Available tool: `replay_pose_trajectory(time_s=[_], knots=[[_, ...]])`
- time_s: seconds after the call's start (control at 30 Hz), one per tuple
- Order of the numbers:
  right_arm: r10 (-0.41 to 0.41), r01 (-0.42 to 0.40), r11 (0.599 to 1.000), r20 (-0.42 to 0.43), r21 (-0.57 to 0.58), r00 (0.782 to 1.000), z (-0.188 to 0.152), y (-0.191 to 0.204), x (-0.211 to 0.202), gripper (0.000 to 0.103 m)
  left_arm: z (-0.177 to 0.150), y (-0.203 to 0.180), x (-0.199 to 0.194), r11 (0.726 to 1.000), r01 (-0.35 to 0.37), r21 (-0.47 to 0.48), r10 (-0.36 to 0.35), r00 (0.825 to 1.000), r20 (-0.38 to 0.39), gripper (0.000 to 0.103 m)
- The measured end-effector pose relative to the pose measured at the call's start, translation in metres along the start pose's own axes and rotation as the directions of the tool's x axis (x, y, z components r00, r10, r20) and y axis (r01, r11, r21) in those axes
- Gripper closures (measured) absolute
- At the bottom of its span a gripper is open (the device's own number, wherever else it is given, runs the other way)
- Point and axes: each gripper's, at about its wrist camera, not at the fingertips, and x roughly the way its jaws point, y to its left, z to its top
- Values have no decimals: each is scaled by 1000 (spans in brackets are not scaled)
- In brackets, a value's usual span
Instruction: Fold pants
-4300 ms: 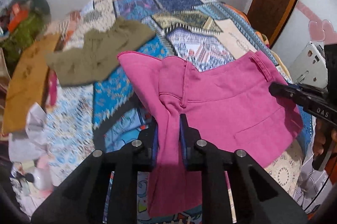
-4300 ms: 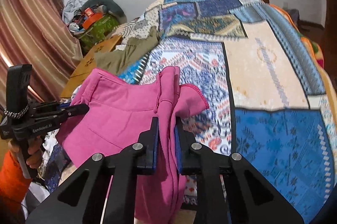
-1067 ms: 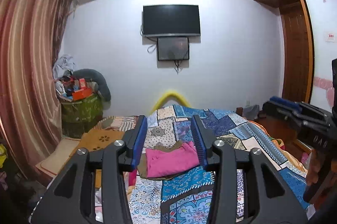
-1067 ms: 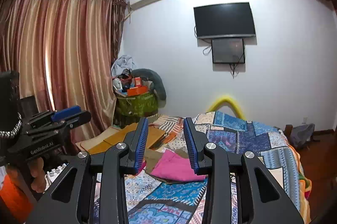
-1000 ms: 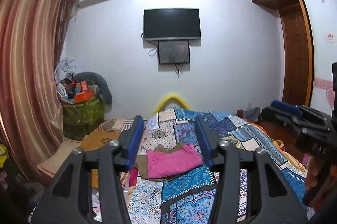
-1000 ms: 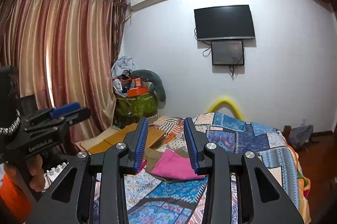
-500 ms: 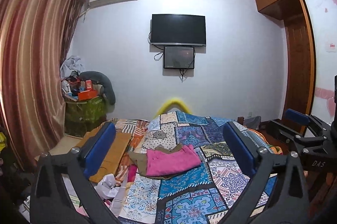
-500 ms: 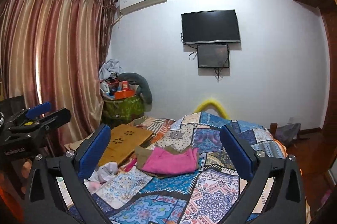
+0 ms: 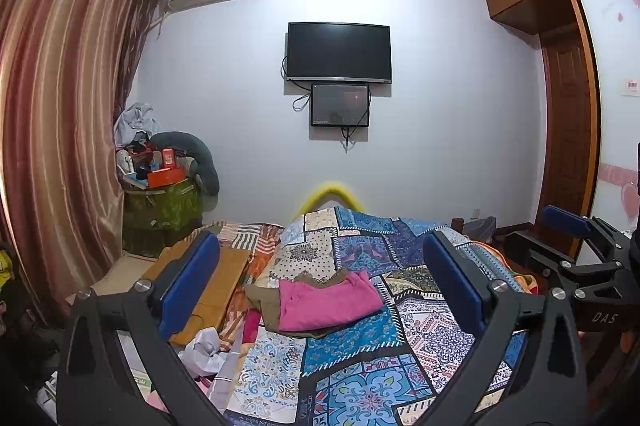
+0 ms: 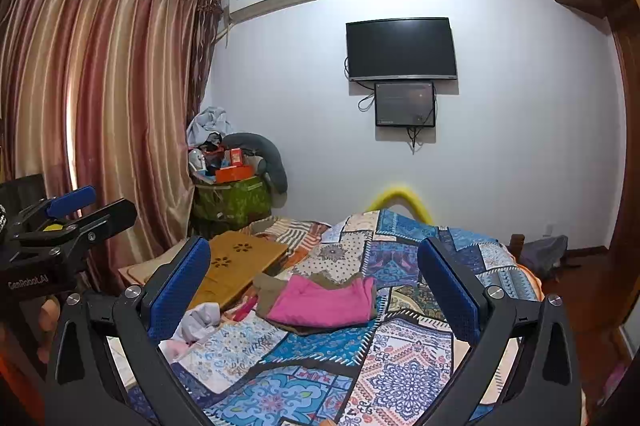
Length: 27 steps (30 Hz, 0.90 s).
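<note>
The pink pants (image 9: 328, 300) lie folded on an olive garment (image 9: 262, 296), far up the patchwork quilt (image 9: 360, 366) of the bed. My left gripper (image 9: 320, 248) is held well back from them, level, jaws wide open with nothing between the blue pads. In the right wrist view the pink pants (image 10: 320, 300) rest on the same olive garment (image 10: 266, 286), and my right gripper (image 10: 313, 246) is likewise open and holds nothing, far short of the pile. Each gripper shows at the edge of the other's view.
A wooden lap tray (image 10: 236, 258) and a crumpled white cloth (image 10: 200, 318) lie left of the pile. A green bin (image 10: 232, 199) heaped with things stands by the curtain (image 10: 100, 105). A TV (image 9: 339, 51) hangs on the far wall; a wooden door (image 9: 568, 153) stands on the right.
Both grippers, shut on the pink pants four seconds ago, now hold nothing. Over the last second both pairs of jaws spread from half open to wide. The pants lie still on the pile.
</note>
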Motion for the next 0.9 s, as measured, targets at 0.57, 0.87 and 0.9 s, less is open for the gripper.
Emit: replay_pose_trajectory(time_s=[0.57, 0.87, 0.9], knots=[[-13, 13, 1000, -4, 28, 1000, 2, -7, -7, 0, -4, 3, 10, 1000, 14, -18, -14, 999, -32, 0], [-9, 9, 999, -5, 40, 1000, 2, -8, -9, 0, -6, -3, 10, 1000, 15, -4, -15, 999, -34, 0], [-8, 8, 999, -5, 41, 1000, 3, -8, -9, 0, -6, -4, 10, 1000, 18, -4, -18, 999, -35, 0]])
